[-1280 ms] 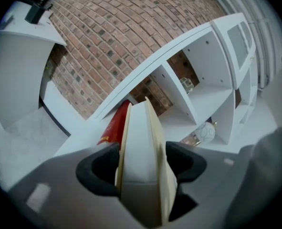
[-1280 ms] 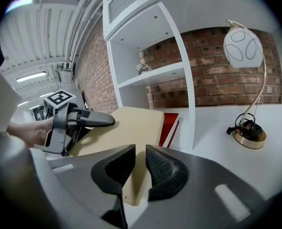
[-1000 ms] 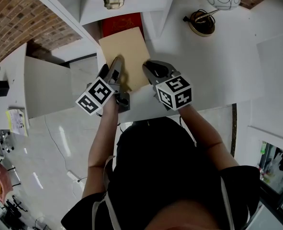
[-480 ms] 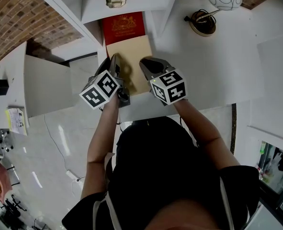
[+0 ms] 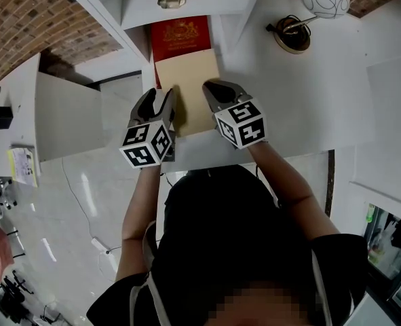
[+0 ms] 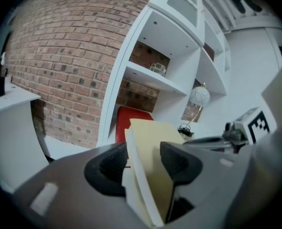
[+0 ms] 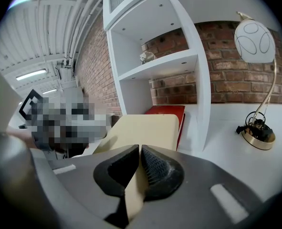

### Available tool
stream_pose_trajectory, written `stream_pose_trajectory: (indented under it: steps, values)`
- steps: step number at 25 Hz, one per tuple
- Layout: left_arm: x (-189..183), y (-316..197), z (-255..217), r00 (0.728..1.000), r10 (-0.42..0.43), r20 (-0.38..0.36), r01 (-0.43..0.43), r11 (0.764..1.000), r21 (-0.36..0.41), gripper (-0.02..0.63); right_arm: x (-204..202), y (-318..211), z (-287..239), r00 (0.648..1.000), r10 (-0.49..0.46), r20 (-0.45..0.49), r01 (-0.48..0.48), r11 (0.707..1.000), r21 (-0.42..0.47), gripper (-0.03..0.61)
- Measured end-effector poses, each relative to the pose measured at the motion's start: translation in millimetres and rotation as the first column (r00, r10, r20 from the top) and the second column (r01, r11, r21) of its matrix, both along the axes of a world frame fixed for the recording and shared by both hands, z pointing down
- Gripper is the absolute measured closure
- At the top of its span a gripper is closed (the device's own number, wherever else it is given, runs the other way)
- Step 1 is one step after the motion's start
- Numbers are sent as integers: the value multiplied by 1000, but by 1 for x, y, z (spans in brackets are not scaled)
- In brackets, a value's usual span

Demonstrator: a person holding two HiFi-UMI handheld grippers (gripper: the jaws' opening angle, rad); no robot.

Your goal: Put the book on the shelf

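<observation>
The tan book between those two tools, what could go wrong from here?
1. The left gripper has just been opening its fingers around the tan book, while the right gripper has just been closing its own on the book's edge; held there alone, it could twist or slip.
2. The red book already lies in the shelf ahead, so the tan one might catch on it.

Home study: brick wall [image 5: 24,26], white shelves [image 7: 160,63]
</observation>
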State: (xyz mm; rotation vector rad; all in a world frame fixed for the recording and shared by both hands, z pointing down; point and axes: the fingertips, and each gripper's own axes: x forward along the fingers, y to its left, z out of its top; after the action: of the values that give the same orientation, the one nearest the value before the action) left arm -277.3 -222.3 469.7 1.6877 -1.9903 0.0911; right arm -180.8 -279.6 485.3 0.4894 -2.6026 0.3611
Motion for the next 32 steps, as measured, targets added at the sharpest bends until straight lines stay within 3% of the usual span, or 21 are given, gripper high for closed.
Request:
stream_pose_trajectory:
  steps: [9,14,19,22,27,32]
  values:
    - [35,19,19,990,141,-28,-141,990,3,226,-1,0,0,1000,-2,-9,1,1000,-2,558]
    - [61,25,31,967,252,43,-250,967,-42,163,-1,1,0,1000,-1,-13,1,1000,-1,555]
    - [86,30,40,928,351,122,-343,936,-84,126,-1,2,0,1000,-1,-14,1,1000,1,551]
    - [90,32,47,915,372,157,-357,927,-116,112,-1,2,0,1000,-3,-16,3,1000,4,545]
    - [88,32,58,910,373,181,-345,924,-166,112,0,4,-1,1000,-5,-13,5,1000,-1,534]
    - [86,29,61,921,351,168,-324,931,-168,115,2,5,-3,1000,-6,-6,6,1000,-4,506]
